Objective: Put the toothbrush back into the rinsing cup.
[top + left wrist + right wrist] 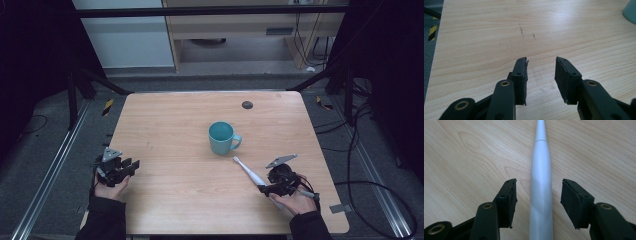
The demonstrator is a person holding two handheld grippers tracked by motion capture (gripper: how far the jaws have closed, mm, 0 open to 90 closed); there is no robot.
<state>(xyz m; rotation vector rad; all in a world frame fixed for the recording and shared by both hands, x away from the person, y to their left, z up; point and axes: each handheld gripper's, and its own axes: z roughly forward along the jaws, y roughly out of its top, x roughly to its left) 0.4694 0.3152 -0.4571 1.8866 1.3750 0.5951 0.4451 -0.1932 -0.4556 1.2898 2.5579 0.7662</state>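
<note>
A white electric toothbrush (248,171) lies flat on the wooden table (180,200), head pointing up-left toward a teal mug (222,137). My right gripper (266,189) stands open over the handle end. In the right gripper view the toothbrush handle (541,195) runs up between the two pads (574,202) with a gap on each side. My left gripper (131,165) rests open at the table's left edge, nothing between its pads (520,77). A sliver of the mug (631,11) shows at the top right of the left gripper view.
A small dark round disc (247,105) sits near the table's far edge. Pencil-like marks (521,29) streak the wood ahead of the left gripper. Dark floor, rails and cables (370,187) surround the table.
</note>
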